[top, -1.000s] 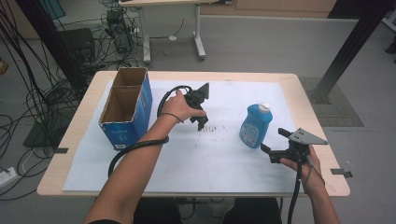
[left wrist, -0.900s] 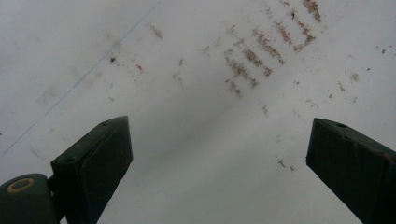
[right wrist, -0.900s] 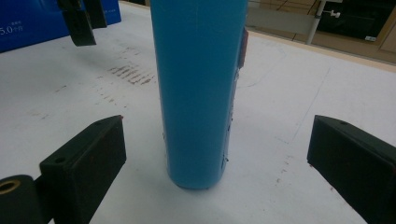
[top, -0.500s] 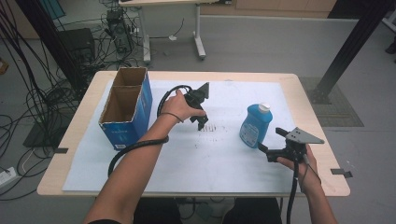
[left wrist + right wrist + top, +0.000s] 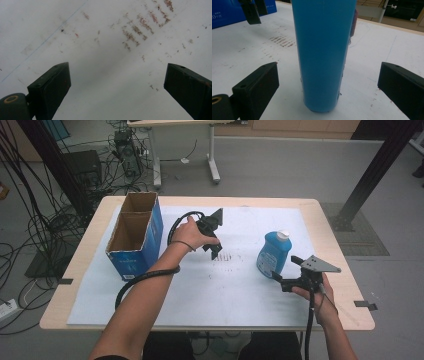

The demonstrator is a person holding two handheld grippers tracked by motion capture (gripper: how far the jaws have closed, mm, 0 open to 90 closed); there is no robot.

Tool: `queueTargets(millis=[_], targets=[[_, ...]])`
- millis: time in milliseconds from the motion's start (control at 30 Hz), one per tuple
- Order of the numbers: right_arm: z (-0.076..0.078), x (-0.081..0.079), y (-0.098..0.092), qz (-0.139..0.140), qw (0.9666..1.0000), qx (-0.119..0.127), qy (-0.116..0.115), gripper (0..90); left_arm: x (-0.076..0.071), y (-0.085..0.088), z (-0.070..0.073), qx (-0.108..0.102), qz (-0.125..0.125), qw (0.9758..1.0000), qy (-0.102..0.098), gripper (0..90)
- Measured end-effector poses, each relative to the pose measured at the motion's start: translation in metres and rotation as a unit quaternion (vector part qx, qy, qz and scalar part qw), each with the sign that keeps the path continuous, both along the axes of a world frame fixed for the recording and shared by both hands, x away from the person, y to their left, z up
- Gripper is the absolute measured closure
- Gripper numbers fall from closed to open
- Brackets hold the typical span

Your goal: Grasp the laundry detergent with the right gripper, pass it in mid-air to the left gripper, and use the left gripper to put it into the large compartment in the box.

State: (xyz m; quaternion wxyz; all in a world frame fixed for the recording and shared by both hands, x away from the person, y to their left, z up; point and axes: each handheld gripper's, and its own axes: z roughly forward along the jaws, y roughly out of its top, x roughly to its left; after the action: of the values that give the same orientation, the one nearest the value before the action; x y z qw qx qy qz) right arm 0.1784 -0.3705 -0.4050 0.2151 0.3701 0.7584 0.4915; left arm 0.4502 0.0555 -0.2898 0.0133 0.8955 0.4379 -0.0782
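Observation:
A blue bottle (image 5: pixel 272 253) with a white cap stands upright on the white sheet at the table's right. My right gripper (image 5: pixel 283 271) sits just in front of it, open, its jaws wide apart. In the right gripper view the bottle (image 5: pixel 324 50) rises between and just beyond the two jaws, and I cannot tell whether they touch it. My left gripper (image 5: pixel 216 251) hovers over the middle of the sheet, tips pointing down, open with nothing between its jaws; the left gripper view looks down on bare stained paper (image 5: pixel 140 30).
An open blue cardboard box (image 5: pixel 134 236) with two compartments stands at the table's left. A black cable (image 5: pixel 145 277) loops from the left gripper across the sheet. Reddish smudges (image 5: pixel 227 257) mark the sheet's middle. The far half of the white sheet (image 5: pixel 250 217) is bare.
My right gripper has moved left and forward toward the blue bottle. The left gripper has stayed where it was.

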Motion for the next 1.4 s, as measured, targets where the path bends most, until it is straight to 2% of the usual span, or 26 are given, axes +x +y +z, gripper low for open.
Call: queueTargets(millis=[567,967,1400], targets=[[-0.006,0.006,0.008,0.003,1.0,0.003,-0.001,2.5,0.0,0.0,0.0,0.003,0.0,1.0,0.0,7.5],[-0.014,0.013,0.01,0.0,0.9998,0.022,0.002,2.6,-0.001,0.0,-0.001,0.003,0.0,1.0,0.002,7.5],[-0.015,0.018,0.017,-0.001,0.9997,0.022,0.0,2.6,-0.001,-0.001,-0.002,0.002,-0.004,1.0,0.003,7.5]])
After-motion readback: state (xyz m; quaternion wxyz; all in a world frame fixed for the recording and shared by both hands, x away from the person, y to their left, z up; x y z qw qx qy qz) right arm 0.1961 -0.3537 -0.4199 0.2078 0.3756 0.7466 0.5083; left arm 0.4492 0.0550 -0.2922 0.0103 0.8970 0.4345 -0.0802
